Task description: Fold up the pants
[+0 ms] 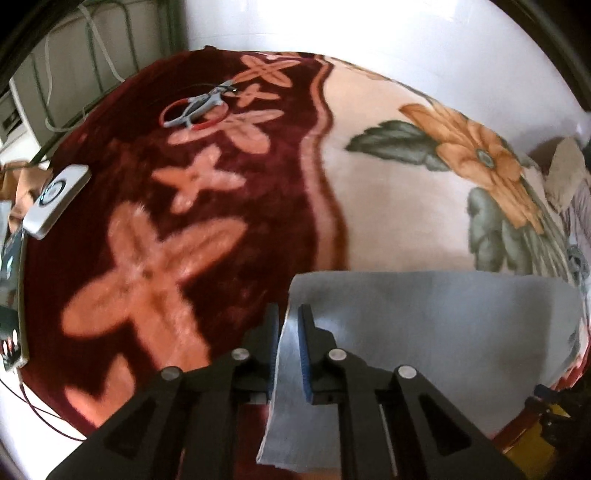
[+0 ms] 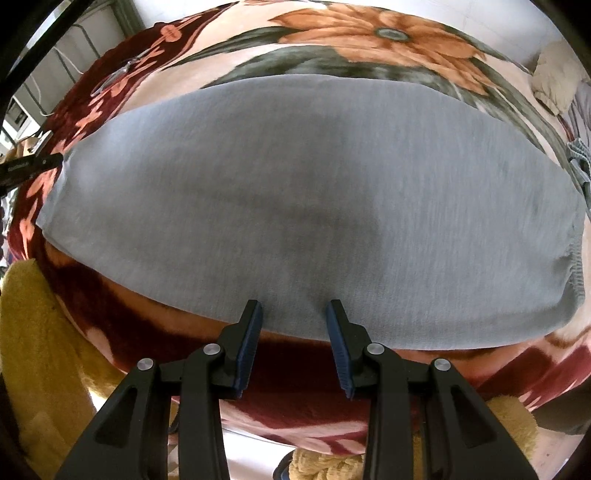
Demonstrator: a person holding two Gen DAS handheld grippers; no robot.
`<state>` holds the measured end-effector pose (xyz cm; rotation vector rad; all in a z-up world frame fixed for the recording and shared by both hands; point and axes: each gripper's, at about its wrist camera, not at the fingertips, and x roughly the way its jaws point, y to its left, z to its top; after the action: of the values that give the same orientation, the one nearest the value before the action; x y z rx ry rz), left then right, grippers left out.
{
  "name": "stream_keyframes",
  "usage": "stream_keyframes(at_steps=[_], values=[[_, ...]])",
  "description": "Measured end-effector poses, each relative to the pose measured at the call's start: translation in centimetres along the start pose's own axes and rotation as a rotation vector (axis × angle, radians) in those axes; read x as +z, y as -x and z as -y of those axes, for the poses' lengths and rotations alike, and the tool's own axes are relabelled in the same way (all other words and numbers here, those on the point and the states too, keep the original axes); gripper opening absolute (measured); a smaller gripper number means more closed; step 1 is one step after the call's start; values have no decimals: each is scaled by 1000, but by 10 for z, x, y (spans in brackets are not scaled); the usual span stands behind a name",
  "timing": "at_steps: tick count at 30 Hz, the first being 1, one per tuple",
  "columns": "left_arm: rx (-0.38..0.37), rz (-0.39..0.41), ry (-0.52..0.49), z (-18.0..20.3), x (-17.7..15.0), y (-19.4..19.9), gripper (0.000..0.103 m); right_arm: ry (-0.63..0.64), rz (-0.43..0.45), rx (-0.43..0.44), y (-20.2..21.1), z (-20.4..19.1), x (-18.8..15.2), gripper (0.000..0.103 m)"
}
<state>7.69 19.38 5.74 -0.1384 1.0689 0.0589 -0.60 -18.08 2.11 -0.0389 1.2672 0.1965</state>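
The grey pants (image 2: 295, 199) lie flat and folded on a flowered blanket (image 2: 369, 33), with the waistband at the right. In the left wrist view the pants (image 1: 443, 321) fill the lower right. My left gripper (image 1: 288, 314) is shut on the left end of the pants, with cloth pinched between its blue pads. My right gripper (image 2: 294, 308) is open, its fingertips resting on the near edge of the pants with nothing between them. The tip of the left gripper (image 2: 33, 168) shows at the left end of the pants in the right wrist view.
The blanket (image 1: 207, 221) covers a bed. On it lie a white device (image 1: 55, 199) at the left edge and a red and grey ring-shaped object (image 1: 195, 110) farther back. A yellow fuzzy cloth (image 2: 40, 350) hangs below the near edge. A beige pillow (image 2: 557, 74) lies at the far right.
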Motion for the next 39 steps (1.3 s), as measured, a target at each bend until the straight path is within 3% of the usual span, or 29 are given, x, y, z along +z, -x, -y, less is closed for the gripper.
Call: stream_keyframes(at_steps=[1, 3, 12, 13, 15, 18, 22, 24, 27, 31, 33, 36, 39], values=[[-15, 0, 14, -3, -2, 3, 22, 0, 4, 4, 1, -1, 1, 37], [-45, 3, 33, -6, -3, 7, 41, 7, 18, 20, 4, -4, 2, 37], [-146, -55, 111, -2, 17, -25, 49, 52, 15, 23, -4, -24, 8, 37], [-114, -56, 93, 2, 18, -30, 49, 56, 12, 18, -7, -24, 8, 37], [28, -46, 19, 10, 17, -39, 49, 60, 9, 16, -9, -25, 7, 37], [91, -20, -4, 8, 15, -44, 49, 57, 12, 21, -10, -25, 8, 38], [274, 3, -62, 6, 15, -38, 48, 49, 18, 26, -8, -24, 7, 38], [225, -13, -45, 0, 10, -30, 47, 37, 32, 33, -4, -23, 6, 38], [82, -36, -1, -5, -4, -10, 48, 11, 63, 55, 7, -18, 3, 38], [-95, -93, 69, 0, -28, 5, 60, -3, 77, 66, 10, -17, 2, 38], [-96, -130, 74, 8, -38, 4, 61, -5, 70, 67, 8, -17, 1, 38], [3, -183, 32, 19, -55, -5, 62, 1, 33, 56, -4, -18, -3, 38], [70, -168, 14, 25, -62, 0, 64, 21, 11, 42, -8, -19, -9, 38]])
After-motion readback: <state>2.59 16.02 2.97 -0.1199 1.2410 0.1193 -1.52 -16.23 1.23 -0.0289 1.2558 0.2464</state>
